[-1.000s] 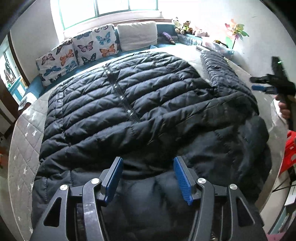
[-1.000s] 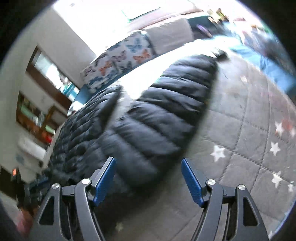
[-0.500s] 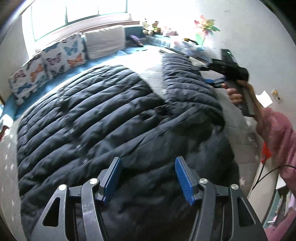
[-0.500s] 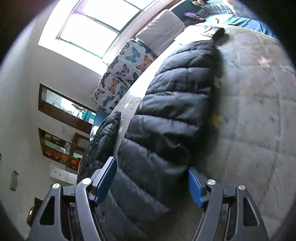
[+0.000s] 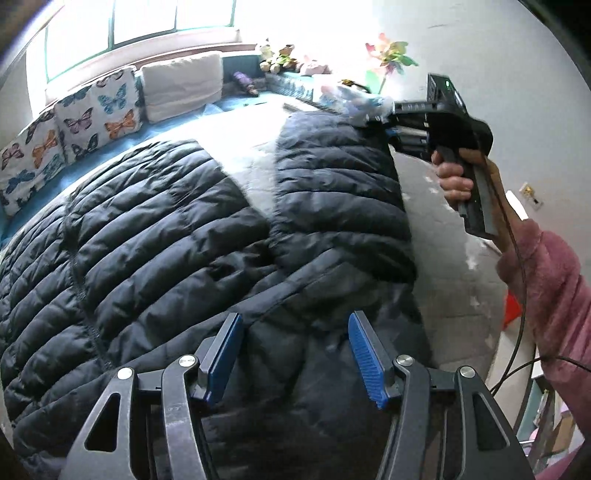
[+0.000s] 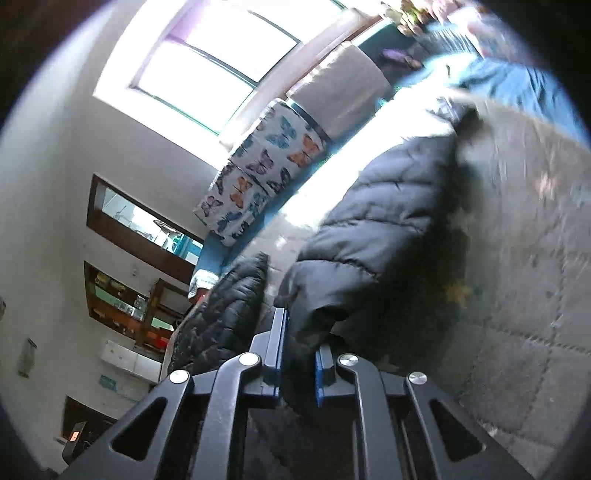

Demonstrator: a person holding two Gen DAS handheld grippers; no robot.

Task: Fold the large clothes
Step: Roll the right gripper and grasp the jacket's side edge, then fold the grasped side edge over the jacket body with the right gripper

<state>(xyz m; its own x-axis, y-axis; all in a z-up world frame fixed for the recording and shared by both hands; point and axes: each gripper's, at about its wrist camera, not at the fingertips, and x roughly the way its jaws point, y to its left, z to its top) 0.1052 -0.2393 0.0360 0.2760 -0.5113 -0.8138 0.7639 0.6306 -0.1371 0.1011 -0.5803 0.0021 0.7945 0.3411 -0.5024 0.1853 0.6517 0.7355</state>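
On a quilted bed (image 5: 450, 266), a black jacket (image 5: 155, 236) is spread beneath the left gripper (image 5: 295, 354), its jaws apart and empty. Only the right wrist view shows the right gripper (image 6: 297, 354) clamped on the sleeve (image 6: 369, 229).

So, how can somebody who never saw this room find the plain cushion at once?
Look below the big window, along the blue bench behind the black puffer jacket. The plain cushion leans there, right of the butterfly cushions. It alone is beige, with no print.
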